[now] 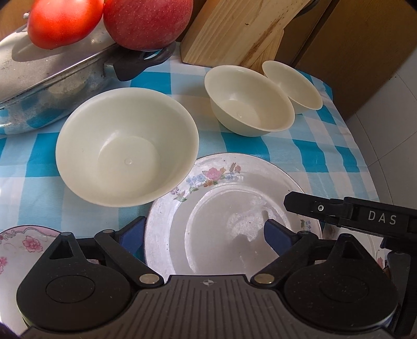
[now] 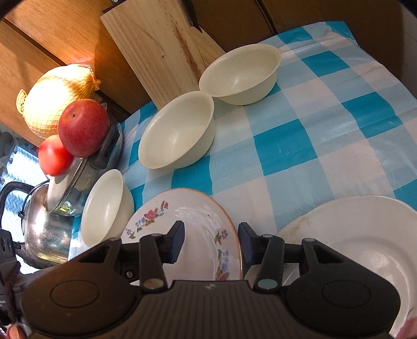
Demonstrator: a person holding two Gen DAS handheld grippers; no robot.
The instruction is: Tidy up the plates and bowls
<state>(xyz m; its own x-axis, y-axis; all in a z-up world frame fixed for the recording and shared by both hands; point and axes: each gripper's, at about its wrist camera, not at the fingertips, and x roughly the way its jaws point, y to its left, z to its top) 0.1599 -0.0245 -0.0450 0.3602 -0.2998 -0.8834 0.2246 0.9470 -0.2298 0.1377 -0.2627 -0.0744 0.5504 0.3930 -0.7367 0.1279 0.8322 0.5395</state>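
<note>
A flowered plate [image 1: 221, 208] [image 2: 187, 216] lies on the blue checked cloth close below both grippers. My left gripper [image 1: 206, 234] is open and straddles the plate's left rim, one pad outside it and one over its well. My right gripper [image 2: 211, 242] is open astride the right rim, its pads apart from the plate; one of its fingers [image 1: 307, 206] reaches in over that rim. Three cream bowls stand upright beyond: the nearest bowl [image 1: 127, 146] [image 2: 106, 208] touches the plate, then a middle bowl [image 1: 250, 99] [image 2: 179, 130] and a far bowl [image 1: 292, 86] [image 2: 242, 73]. A plain white plate [image 2: 365, 234] lies at the right.
A pink-flowered plate [image 1: 23, 245] lies at the lower left. A lidded pan [image 1: 52, 78] carries a tomato [image 1: 62, 20] and an apple [image 1: 148, 20]. A wooden board [image 2: 161, 52] leans at the back. A kettle [image 2: 44, 229] and a netted fruit [image 2: 54, 99] sit at the left.
</note>
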